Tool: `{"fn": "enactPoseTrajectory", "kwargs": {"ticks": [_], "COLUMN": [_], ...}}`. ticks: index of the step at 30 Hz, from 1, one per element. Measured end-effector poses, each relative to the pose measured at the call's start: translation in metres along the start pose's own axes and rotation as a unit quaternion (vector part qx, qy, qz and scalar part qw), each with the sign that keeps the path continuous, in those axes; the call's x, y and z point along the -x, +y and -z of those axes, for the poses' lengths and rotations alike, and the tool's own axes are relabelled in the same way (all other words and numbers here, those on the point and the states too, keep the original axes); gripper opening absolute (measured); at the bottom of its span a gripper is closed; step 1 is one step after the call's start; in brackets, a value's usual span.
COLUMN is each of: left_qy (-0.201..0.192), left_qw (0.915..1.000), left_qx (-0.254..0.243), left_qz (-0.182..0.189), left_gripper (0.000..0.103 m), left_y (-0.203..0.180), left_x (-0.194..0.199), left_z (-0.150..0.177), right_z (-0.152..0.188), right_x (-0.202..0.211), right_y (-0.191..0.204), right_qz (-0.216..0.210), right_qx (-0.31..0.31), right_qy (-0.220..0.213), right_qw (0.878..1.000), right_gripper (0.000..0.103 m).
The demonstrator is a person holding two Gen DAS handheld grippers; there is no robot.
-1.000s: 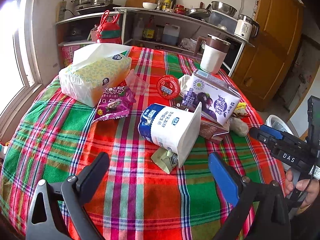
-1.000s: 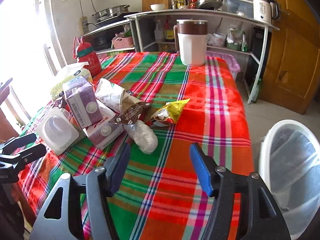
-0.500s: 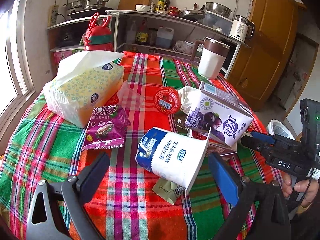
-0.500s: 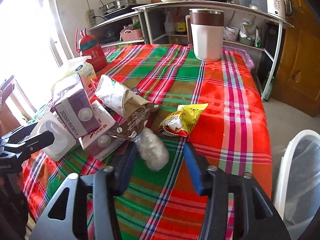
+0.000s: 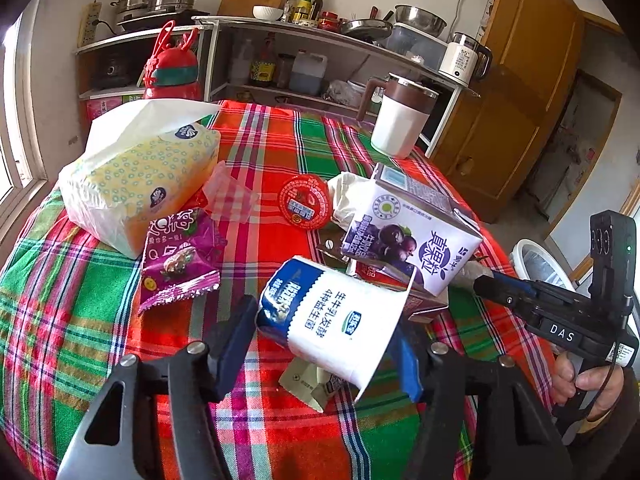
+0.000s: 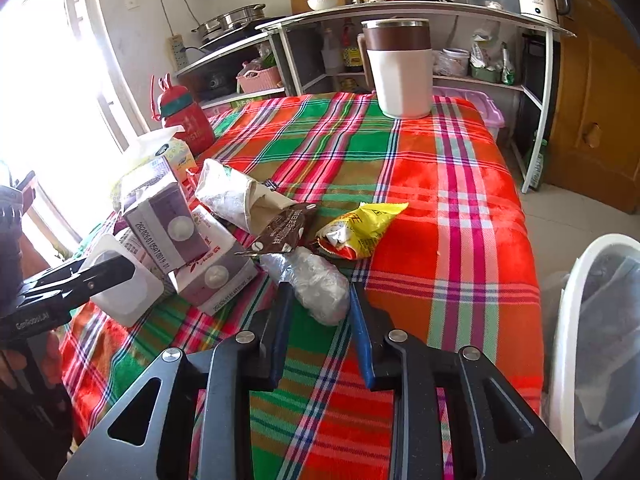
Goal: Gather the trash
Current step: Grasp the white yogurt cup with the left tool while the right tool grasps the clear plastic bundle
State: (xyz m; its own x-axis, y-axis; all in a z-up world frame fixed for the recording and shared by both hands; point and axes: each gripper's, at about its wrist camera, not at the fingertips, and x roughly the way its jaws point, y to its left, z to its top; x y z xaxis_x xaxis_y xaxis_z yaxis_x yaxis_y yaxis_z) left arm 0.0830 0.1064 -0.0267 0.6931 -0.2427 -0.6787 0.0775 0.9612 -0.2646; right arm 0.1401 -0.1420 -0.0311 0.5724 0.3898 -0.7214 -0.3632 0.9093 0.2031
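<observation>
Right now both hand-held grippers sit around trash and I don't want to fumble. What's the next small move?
Probably finish closing, then lift. The left hand-held gripper is closing around the tipped yogurt cup, the right hand-held gripper around the crumpled plastic wad. The white bin waits beside the table.

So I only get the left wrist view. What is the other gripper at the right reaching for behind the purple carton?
Observer: A crumpled wad of clear plastic. The right gripper is closing its jaws with the wad between them.
Operator: Is any more trash hiding back there?
Observer: Yes, a yellow snack wrapper lies on the tablecloth just beyond the wad.
Operator: And is anything left in the yogurt cup?
Observer: Its open mouth faces the right wrist camera, and the yogurt cup looks empty.
</observation>
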Motion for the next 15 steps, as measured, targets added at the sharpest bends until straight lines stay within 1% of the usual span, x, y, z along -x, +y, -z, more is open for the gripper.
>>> {"fn": "enactPoseTrajectory", "kwargs": {"ticks": [5, 11, 12, 13, 15], "left_qy": [-0.001, -0.012, -0.011, -0.012, -0.016], "left_qw": [1.0000, 0.9999, 0.9999, 0.9999, 0.9998], "left_qx": [0.002, 0.005, 0.006, 0.008, 0.009], "left_qz": [0.002, 0.000, -0.003, -0.004, 0.000], "left_gripper": [0.058, 0.050, 0.045, 0.043, 0.043], "left_y": [-0.005, -0.012, -0.013, -0.014, -0.015], "left_x": [0.004, 0.012, 0.012, 0.014, 0.016], "left_z": [0.006, 0.009, 0.009, 0.009, 0.010], "right_z": [0.009, 0.019, 0.021, 0.023, 0.025], "right_x": [0.012, 0.026, 0.029, 0.032, 0.038], "right_y": [-0.007, -0.014, -0.015, -0.016, -0.016], "right_qz": [-0.003, -0.008, -0.011, -0.012, -0.010], "right_qx": [-0.025, -0.053, -0.060, -0.065, -0.070], "right_qy": [-0.010, -0.026, -0.030, -0.034, -0.040], "right_qw": [1.000, 0.998, 0.998, 0.997, 0.997], "right_gripper": [0.029, 0.028, 0.028, 0.028, 0.028]}}
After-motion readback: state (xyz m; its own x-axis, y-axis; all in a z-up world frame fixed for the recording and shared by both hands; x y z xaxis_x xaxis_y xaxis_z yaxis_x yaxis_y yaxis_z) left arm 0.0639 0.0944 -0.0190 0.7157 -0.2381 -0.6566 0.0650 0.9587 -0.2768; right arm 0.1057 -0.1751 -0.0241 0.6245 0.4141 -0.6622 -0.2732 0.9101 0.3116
